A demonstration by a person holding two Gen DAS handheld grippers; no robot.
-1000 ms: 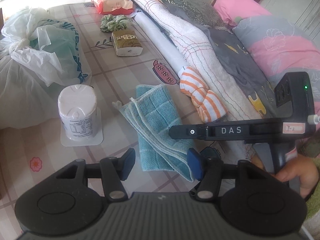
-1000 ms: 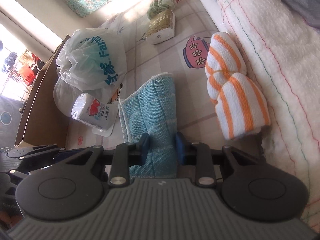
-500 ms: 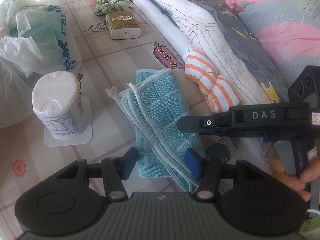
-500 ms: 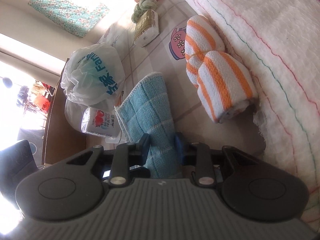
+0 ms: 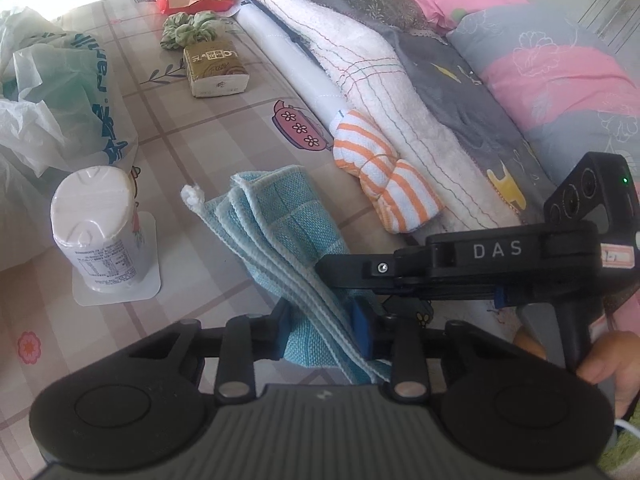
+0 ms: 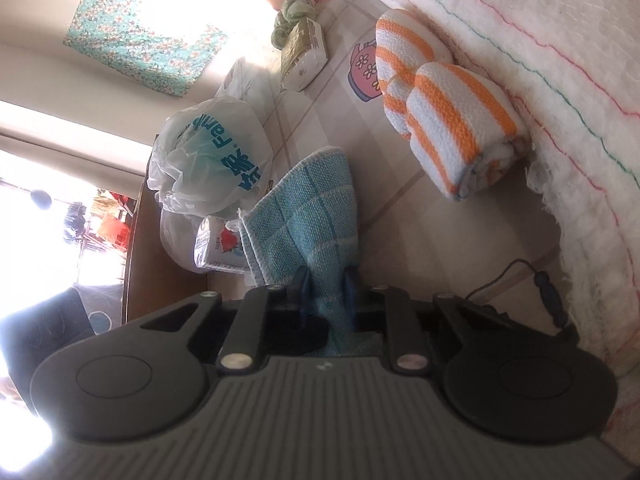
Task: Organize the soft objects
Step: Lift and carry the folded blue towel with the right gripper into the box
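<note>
Blue cloth [image 5: 296, 240] pinched at lower centre by left gripper [image 5: 325, 332], jaws just closed | same cloth clamped by right gripper [image 6: 323, 294], jaws just tightened | striped towel roll [image 5: 384, 176] seen right of centre | tissue pack [image 5: 214, 68] lying upper left

Both grippers are pinched down on the same blue cloth [image 5: 292, 232] right now. The left gripper [image 5: 326, 330] has just been closing and its blue pads squeeze the bunched near end. The right gripper [image 6: 325, 287] has been closing too, clamped on the cloth from the side, rolled over. A hand [image 5: 604, 364] wraps the right gripper's handle at lower right
</note>
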